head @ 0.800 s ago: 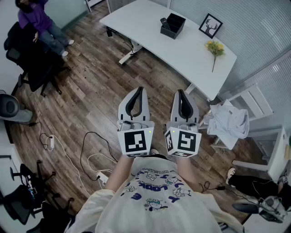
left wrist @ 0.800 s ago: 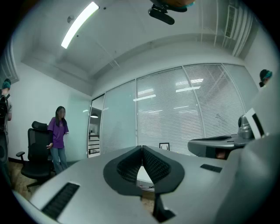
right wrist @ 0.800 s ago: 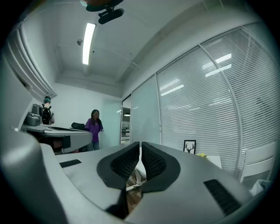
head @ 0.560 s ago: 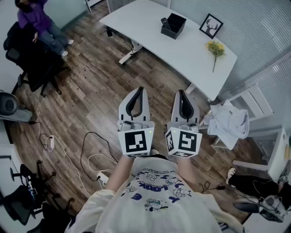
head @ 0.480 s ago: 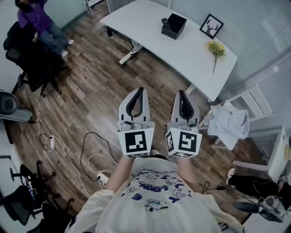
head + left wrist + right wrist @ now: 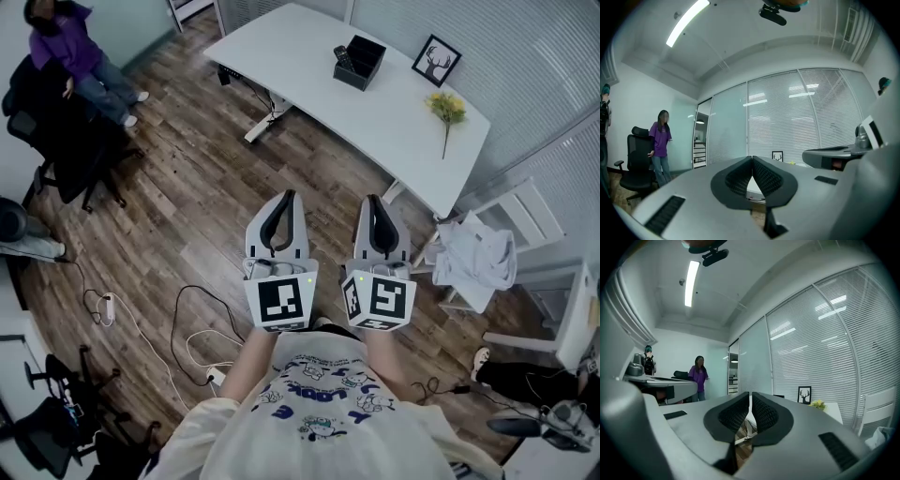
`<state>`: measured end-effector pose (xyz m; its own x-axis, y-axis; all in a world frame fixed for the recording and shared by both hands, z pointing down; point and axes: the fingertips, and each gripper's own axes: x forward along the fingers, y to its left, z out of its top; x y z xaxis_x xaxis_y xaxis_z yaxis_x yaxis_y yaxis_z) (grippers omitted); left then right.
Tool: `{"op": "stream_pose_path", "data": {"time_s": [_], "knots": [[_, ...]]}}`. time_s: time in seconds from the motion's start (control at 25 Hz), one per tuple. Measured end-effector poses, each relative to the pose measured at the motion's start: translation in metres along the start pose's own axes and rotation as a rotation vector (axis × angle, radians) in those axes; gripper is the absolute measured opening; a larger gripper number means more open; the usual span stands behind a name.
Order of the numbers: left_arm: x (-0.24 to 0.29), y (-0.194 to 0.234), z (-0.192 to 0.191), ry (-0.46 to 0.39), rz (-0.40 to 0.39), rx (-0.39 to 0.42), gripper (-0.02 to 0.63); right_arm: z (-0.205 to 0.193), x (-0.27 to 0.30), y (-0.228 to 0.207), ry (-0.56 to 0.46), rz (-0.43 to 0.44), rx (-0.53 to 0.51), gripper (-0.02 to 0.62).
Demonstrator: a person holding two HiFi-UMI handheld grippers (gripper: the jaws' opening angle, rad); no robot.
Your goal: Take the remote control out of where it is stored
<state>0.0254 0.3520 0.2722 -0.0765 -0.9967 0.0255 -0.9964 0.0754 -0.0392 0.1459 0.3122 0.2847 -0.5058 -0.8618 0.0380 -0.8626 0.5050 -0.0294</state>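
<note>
Remote control sits far off. Nearest, the left hand-held gripper and right hand-held gripper are each pressed together, empty. Open floor lies beyond. At 12 o'clock on the tabletop, it is a small dark shape at the black box's left edge, inside or beside unclear.

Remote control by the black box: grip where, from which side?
Probably its free top end, from above: the remote control stands at the black box end away from the picture frame, lower part seemingly hidden. Too small for finer detail.
</note>
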Motion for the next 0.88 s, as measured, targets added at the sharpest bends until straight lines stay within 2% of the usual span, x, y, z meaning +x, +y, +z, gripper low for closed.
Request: {"op": "stream_pose_path", "data": {"time_s": [0.24, 0.36, 0.48, 0.88], "knots": [[0.014, 0.022, -0.006, -0.001, -0.010, -0.002, 0.017, -0.008, 0.017, 0.011, 0.015, -0.014, 0.005, 0.041], [0.024, 0.031, -0.007, -0.017, 0.000, -0.035, 0.017, -0.012, 0.027, 0.012, 0.027, -0.022, 0.002, 0.041], [0.037, 0.035, -0.015, 0.007, -0.005, -0.029, 0.017, -0.016, 0.040, 0.010, 0.038, -0.025, 0.004, 0.041], [0.110, 0.041, -0.022, 0.024, -0.012, -0.007, 0.017, -0.024, 0.115, -0.013, 0.052, -0.012, 0.004, 0.041]]}}
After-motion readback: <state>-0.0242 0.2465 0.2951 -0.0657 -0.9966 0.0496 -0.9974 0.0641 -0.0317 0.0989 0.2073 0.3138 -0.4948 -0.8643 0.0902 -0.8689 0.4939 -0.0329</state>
